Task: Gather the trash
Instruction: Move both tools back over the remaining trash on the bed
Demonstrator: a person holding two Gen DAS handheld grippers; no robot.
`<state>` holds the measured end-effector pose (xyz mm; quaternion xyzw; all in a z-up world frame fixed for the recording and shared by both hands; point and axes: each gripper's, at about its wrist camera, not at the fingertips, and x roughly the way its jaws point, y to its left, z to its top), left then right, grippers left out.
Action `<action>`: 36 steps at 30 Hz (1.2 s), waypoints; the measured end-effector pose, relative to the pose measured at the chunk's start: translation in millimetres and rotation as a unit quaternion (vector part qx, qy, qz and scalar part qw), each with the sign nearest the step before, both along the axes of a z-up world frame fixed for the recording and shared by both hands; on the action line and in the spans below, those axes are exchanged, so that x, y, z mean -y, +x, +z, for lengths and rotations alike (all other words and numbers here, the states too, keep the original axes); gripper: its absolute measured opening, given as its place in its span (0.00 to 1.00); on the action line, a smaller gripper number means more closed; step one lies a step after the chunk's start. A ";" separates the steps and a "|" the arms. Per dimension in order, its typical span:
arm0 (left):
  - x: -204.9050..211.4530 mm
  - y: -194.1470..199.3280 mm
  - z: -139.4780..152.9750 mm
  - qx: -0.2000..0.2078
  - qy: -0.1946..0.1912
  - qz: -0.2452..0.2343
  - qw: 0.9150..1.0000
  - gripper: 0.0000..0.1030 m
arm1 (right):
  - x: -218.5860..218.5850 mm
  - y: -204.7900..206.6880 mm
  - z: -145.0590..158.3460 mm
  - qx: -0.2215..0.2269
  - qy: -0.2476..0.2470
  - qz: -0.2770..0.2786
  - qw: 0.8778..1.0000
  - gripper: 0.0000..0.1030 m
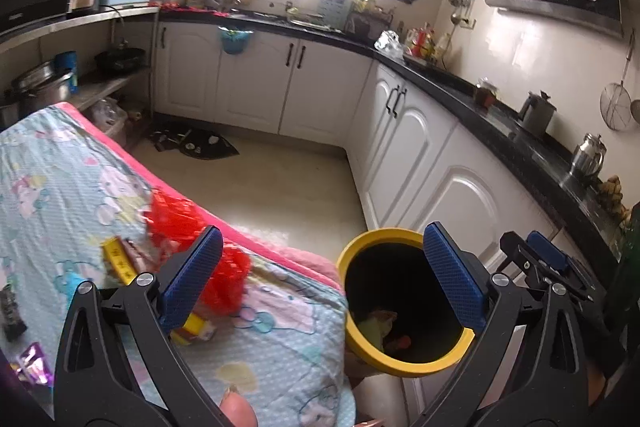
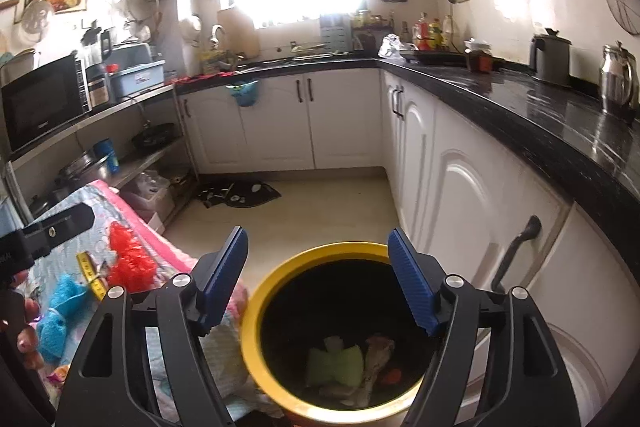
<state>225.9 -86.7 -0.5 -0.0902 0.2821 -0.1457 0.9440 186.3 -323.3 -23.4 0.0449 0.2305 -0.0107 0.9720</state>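
Kitchen scene, seen from two handheld grippers. Left gripper (image 1: 322,279) held above the corner of a table covered by a patterned cloth (image 1: 60,167), blue fingers spread wide apart with nothing between them. Just below and beside its left finger, a piece of red mesh (image 1: 188,227) lying on the cloth, partly hidden by that finger. Near the mesh, a yellow wrapper (image 1: 118,259) further left, and another small yellow packet (image 1: 196,325) under the same finger. A purple wrapper (image 1: 34,363) at the cloth's near edge.

Yellow-rimmed bin (image 1: 400,235) standing on the floor right against the table corner, below the left gripper's right finger. Right gripper (image 2: 318,283) hovering directly over the same bin (image 2: 256,303), fingers likewise parted and empty. Inside the bin, at the bottom, a pale green scrap (image 2: 336,365), a crumpled beige piece (image 2: 378,355) and something small and orange-red (image 2: 390,375).

From the right view, red mesh (image 2: 128,259) well off to the left on the table, next to a blue fuzzy item (image 2: 60,311).

White cabinets (image 2: 460,195) and a black counter (image 2: 540,123) along the right.
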 end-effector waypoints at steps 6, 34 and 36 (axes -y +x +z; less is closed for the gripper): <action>-24.0 -15.1 9.6 0.011 -0.007 0.021 1.000 0.90 | -24.0 -7.2 8.1 0.006 -0.006 0.032 0.999 0.70; -147.5 -58.1 17.7 0.019 0.013 0.146 0.989 0.90 | -141.5 -35.8 13.0 -0.018 0.008 0.201 0.979 0.74; -158.4 -58.9 16.6 0.015 0.018 0.158 0.987 0.90 | -152.9 -37.9 9.1 -0.028 0.011 0.218 0.975 0.74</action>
